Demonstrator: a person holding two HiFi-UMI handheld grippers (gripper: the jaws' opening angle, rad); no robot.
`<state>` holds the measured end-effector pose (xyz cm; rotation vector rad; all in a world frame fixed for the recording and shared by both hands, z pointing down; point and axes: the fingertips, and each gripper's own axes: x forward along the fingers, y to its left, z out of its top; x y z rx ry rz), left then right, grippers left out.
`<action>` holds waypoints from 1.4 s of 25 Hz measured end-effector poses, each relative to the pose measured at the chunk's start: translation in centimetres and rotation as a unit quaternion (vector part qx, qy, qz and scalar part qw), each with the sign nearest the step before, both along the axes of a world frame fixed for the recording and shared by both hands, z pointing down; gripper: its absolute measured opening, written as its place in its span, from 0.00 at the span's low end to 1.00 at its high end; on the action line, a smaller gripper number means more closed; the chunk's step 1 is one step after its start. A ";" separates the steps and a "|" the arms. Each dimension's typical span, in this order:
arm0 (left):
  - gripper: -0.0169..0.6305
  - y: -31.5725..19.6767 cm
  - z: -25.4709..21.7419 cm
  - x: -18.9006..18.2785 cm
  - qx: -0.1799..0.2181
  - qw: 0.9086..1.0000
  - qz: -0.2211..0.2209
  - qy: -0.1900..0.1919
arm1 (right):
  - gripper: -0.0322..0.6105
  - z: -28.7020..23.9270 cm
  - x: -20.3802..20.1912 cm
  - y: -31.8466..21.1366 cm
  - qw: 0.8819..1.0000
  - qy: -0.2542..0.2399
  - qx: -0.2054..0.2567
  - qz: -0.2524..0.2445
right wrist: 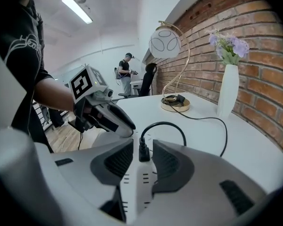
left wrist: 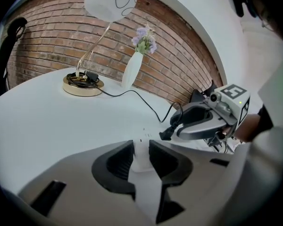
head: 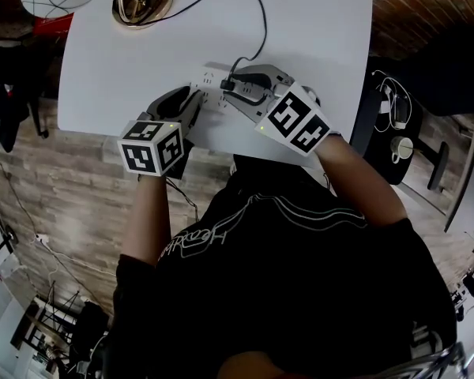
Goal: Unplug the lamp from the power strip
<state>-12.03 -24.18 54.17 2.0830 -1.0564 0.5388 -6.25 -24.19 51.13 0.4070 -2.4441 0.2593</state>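
The black plug [right wrist: 144, 152] stands upright in the long white plastic power strip [right wrist: 142, 182], centre of frame, exactly btw the spread jaws of the right gripper [right wrist: 141, 149], pads not pressing. The left gripper [left wrist: 140, 146], jaws also spread, straddles the strip's end w/o squeezing. Right is nearer; the pull probably goes along the plug's axis, straight up.

Lamp [left wrist: 82, 85], vase [left wrist: 132, 72], power strip [right wrist: 142, 179]: one each

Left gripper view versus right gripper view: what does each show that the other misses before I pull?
Left gripper view alone: the left gripper, jaws open, astride the end of the white power strip. Right gripper view alone: the right gripper, jaws open, flanking the black plug standing in the strip, plus two people far back. Both: gold-based lamp, white vase, black cord.
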 end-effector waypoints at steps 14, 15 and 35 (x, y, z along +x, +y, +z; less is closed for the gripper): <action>0.18 0.0 0.1 0.0 -0.013 1.000 0.007 0.005 | 0.10 1.7 -1.0 -0.2 0.999 0.034 0.027 -0.009; 0.18 0.0 0.1 0.0 -0.014 1.000 0.006 0.007 | 0.10 1.6 -1.0 -0.2 0.999 0.034 0.029 -0.009; 0.19 0.0 0.1 -0.1 -0.023 1.000 0.009 0.008 | 0.09 1.3 -1.1 0.0 0.998 0.017 0.042 -0.033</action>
